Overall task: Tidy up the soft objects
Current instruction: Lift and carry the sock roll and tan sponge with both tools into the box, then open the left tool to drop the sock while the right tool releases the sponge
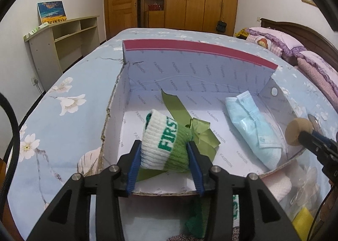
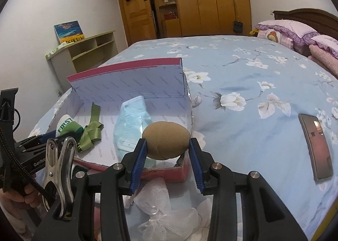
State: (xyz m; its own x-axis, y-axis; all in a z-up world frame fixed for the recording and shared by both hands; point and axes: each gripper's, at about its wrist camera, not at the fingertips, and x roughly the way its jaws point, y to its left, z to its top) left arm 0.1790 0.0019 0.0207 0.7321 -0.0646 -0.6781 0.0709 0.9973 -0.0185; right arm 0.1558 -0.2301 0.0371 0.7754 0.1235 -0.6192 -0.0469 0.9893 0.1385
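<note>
An open cardboard box (image 1: 152, 68) with a red-edged lid lies on the bed; it also shows in the right wrist view (image 2: 126, 84). Inside lie a green ribbon (image 1: 179, 110) and a blue face mask (image 1: 253, 127). My left gripper (image 1: 164, 152) is shut on a white and green knitted sock (image 1: 164, 141) marked "FIRST", held over the box's near-left part. My right gripper (image 2: 166, 144) is shut on a tan egg-shaped sponge (image 2: 165, 139), held over the box's near-right corner. The sponge (image 1: 299, 132) also shows in the left wrist view.
The bed has a blue floral sheet (image 2: 243, 68). A phone (image 2: 316, 144) lies on it to the right. White mesh fabric (image 2: 164, 209) lies in front of the box. A metal clip (image 2: 60, 165) sits at the left. Pillows (image 2: 295, 32) are at the far right.
</note>
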